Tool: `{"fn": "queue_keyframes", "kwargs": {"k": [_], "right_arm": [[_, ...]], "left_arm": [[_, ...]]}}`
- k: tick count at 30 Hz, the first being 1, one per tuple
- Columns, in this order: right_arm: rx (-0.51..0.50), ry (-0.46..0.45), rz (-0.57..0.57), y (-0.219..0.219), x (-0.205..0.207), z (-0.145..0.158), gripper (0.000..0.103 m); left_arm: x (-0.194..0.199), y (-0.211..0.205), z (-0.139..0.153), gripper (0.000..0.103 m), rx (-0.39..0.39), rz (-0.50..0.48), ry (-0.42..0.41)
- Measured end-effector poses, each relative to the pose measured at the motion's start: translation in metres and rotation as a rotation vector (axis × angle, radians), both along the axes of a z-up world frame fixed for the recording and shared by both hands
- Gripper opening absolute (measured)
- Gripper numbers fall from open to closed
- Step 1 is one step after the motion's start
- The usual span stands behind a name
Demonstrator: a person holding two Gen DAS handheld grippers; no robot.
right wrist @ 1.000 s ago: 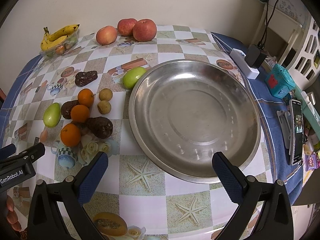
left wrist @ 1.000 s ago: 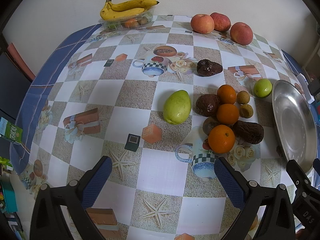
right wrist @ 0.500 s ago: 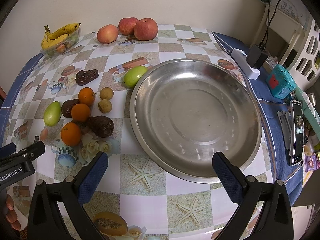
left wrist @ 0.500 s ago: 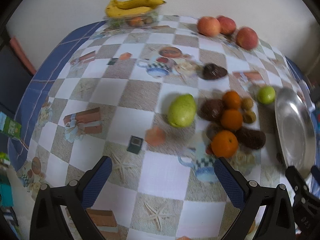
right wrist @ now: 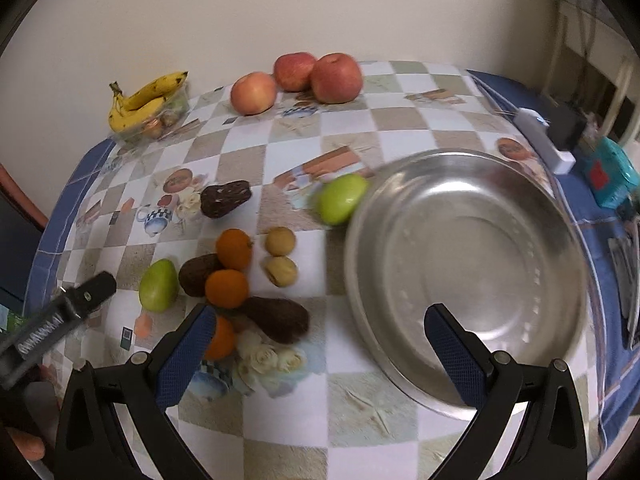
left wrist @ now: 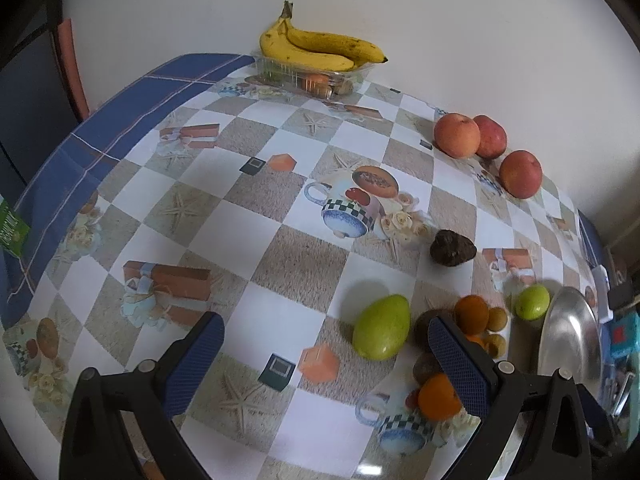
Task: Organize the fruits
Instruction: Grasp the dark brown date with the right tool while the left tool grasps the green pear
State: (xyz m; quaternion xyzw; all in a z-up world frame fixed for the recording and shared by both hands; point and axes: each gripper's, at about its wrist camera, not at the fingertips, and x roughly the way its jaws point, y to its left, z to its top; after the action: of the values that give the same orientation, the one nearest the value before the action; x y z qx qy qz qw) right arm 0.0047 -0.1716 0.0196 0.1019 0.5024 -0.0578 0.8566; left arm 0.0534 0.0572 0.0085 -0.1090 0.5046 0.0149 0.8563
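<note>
Fruit is scattered over a checkered tablecloth. A green mango (left wrist: 382, 328) (right wrist: 158, 286) lies beside oranges (right wrist: 234, 249), dark brown fruits (right wrist: 276, 320) and two small tan fruits (right wrist: 281, 242). A round green fruit (right wrist: 341, 198) touches the rim of a big steel plate (right wrist: 472, 276) (left wrist: 570, 340). Three apples (right wrist: 336, 78) (left wrist: 458, 136) and a banana bunch (left wrist: 320, 48) (right wrist: 146, 98) on a clear punnet sit at the back. My left gripper (left wrist: 324, 360) hangs open above the cloth left of the fruit cluster. Open too, my right gripper (right wrist: 318, 344) hovers between the cluster and the plate.
A wall runs close behind the table. Right of the plate are a white power strip (right wrist: 544, 146), a teal box (right wrist: 612, 176) and a phone (right wrist: 630, 264). The left gripper's body (right wrist: 52, 328) shows at the left edge of the right wrist view.
My left gripper has swung left and forward, so the fruit cluster now sits at its right finger. My right gripper has moved left toward the cluster; the plate has shifted right in view.
</note>
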Motion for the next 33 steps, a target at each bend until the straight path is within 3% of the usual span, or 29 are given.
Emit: {"fn": "queue_keyframes", "kwargs": {"k": [4, 8, 14, 16, 18, 22, 24, 30, 33], "right_arm": [[0.015, -0.045, 0.047, 0.006, 0.011, 0.005, 0.103], [0.043, -0.091, 0.022, 0.001, 0.023, 0.010, 0.103], [0.093, -0.090, 0.024, -0.005, 0.037, 0.005, 0.102], [0.105, -0.090, 0.038, -0.007, 0.040, 0.005, 0.095], [0.094, -0.074, 0.044, -0.008, 0.040, 0.004, 0.082], [0.110, -0.017, 0.049, -0.008, 0.037, -0.005, 0.074], [0.116, 0.014, 0.059, -0.006, 0.035, -0.010, 0.062], [0.134, 0.089, 0.093, 0.001, 0.029, -0.026, 0.052], [0.132, 0.126, 0.109, 0.005, 0.027, -0.035, 0.051]], "left_arm": [[0.011, -0.005, -0.006, 0.103, -0.057, -0.003, 0.039], [0.022, -0.015, -0.005, 0.103, -0.006, -0.005, 0.037], [0.040, -0.020, -0.014, 0.103, -0.036, -0.002, 0.080], [0.040, -0.024, -0.018, 0.103, -0.027, -0.029, 0.092], [0.039, -0.024, -0.023, 0.103, -0.038, -0.034, 0.109], [0.036, -0.028, -0.030, 0.102, -0.050, -0.066, 0.145], [0.034, -0.030, -0.033, 0.101, -0.047, -0.077, 0.156], [0.029, -0.029, -0.044, 0.082, -0.050, -0.096, 0.195], [0.029, -0.025, -0.047, 0.078, -0.083, -0.086, 0.212]]}}
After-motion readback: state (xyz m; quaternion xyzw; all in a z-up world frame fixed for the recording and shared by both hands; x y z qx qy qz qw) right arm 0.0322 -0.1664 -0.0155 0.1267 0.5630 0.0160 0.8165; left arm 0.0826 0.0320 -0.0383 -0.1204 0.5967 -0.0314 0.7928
